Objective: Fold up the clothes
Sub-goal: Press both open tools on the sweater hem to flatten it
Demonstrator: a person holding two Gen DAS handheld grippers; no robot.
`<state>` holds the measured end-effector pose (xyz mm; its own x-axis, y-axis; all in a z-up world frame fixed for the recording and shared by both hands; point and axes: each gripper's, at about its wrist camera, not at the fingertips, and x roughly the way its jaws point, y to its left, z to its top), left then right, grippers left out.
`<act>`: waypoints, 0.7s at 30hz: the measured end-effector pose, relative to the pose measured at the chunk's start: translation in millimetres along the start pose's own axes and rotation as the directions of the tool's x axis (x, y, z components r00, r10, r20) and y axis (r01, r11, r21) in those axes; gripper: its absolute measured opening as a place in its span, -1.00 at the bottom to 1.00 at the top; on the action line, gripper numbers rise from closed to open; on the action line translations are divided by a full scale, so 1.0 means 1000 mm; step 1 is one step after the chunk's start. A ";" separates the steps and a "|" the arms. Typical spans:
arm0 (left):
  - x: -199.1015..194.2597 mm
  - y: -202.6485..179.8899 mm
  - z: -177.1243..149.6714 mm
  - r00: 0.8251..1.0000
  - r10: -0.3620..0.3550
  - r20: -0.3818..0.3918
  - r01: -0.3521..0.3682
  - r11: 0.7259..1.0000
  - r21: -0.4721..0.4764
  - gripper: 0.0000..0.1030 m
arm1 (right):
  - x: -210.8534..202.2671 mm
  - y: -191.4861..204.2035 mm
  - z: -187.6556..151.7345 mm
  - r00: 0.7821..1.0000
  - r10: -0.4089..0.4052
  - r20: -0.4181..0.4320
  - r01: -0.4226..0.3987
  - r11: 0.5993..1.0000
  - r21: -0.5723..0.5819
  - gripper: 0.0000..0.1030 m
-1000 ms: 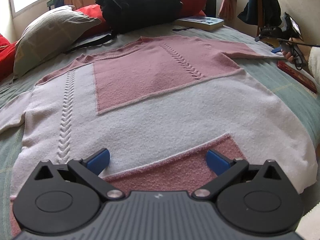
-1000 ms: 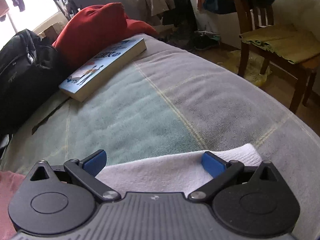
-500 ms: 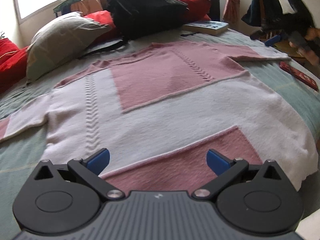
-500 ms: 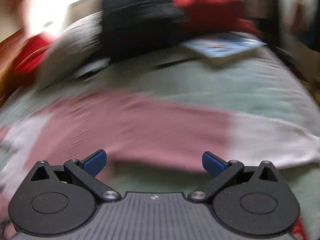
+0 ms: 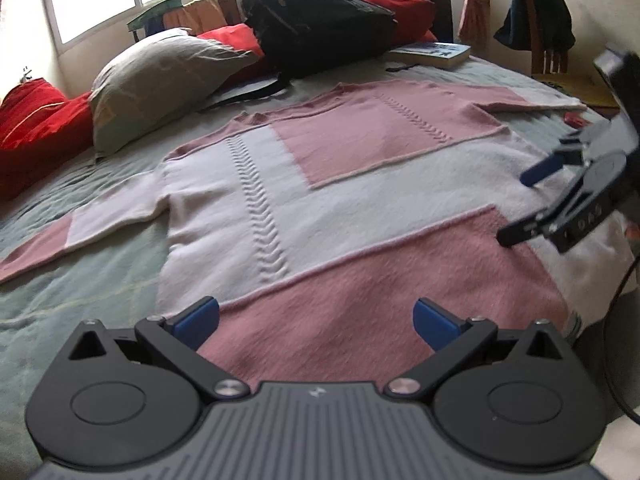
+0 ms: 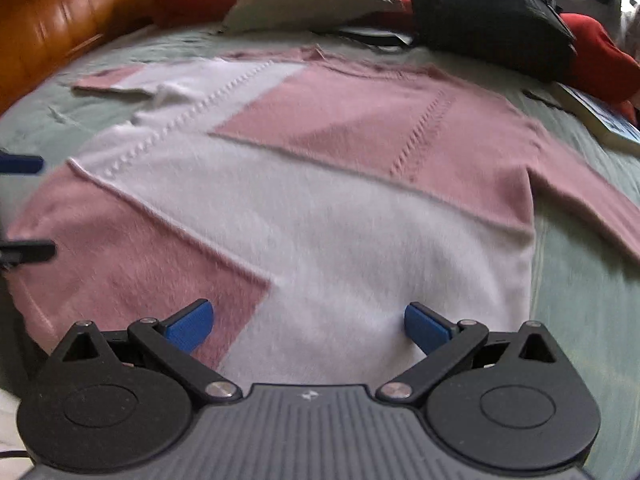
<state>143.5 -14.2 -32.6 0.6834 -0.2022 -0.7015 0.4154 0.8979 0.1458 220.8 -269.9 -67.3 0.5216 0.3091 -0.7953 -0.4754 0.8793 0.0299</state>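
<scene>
Left wrist view: a pink and white sweater (image 5: 340,184) lies flat, front up, on a pale green bed (image 5: 80,280), both sleeves spread out to the sides and its neckline toward the far end. Beyond the neckline sit a black backpack (image 5: 316,20), a grey pillow (image 5: 160,76) and a book (image 5: 432,54). The left tongs (image 5: 316,320) hover over the sweater's near hem above the pink panel, blue tips spread wide and holding nothing. At the sweater's right edge the right tongs (image 5: 532,204) come in from the side, also gaping and empty. The garment looks spread smooth so that it can be folded cleanly.

Right wrist view, somewhat blurred: the same sweater (image 6: 320,200) fills the frame. The right tongs (image 6: 308,328) hang over the hem where the white section meets the pink panel, tips well apart, gripping nothing. The blue tip of the left tongs (image 6: 20,164) shows at the sweater's left edge. Both tools seem placed along the hem to take hold of it, likely for a first fold toward the neckline; no fold has been made yet.
</scene>
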 end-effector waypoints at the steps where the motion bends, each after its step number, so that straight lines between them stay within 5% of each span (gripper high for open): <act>1: -0.002 0.001 -0.002 1.000 0.004 -0.002 -0.004 1.000 0.000 0.99 | -0.001 0.002 -0.004 1.000 -0.021 0.007 0.021 1.000 0.009 1.00; 5: 0.002 0.001 -0.008 1.000 0.004 -0.021 -0.004 1.000 0.009 0.99 | -0.005 0.002 -0.020 0.997 -0.066 0.042 0.061 0.991 0.118 1.00; 14: 0.011 -0.003 -0.044 0.990 -0.043 -0.133 0.039 0.999 -0.035 0.99 | -0.019 0.012 -0.052 0.986 -0.118 0.118 0.104 0.987 0.126 1.00; 21: -0.003 -0.007 -0.048 0.984 -0.027 -0.178 0.032 0.999 0.023 0.99 | -0.041 0.029 -0.079 0.976 -0.185 0.111 0.167 0.973 0.159 1.00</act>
<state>110.0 -0.8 -65.2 0.5542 -0.1536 -0.8181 0.4506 0.8817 0.1397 129.4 -285.8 -81.7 0.6762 0.1791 -0.7146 -0.2628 0.9648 -0.0069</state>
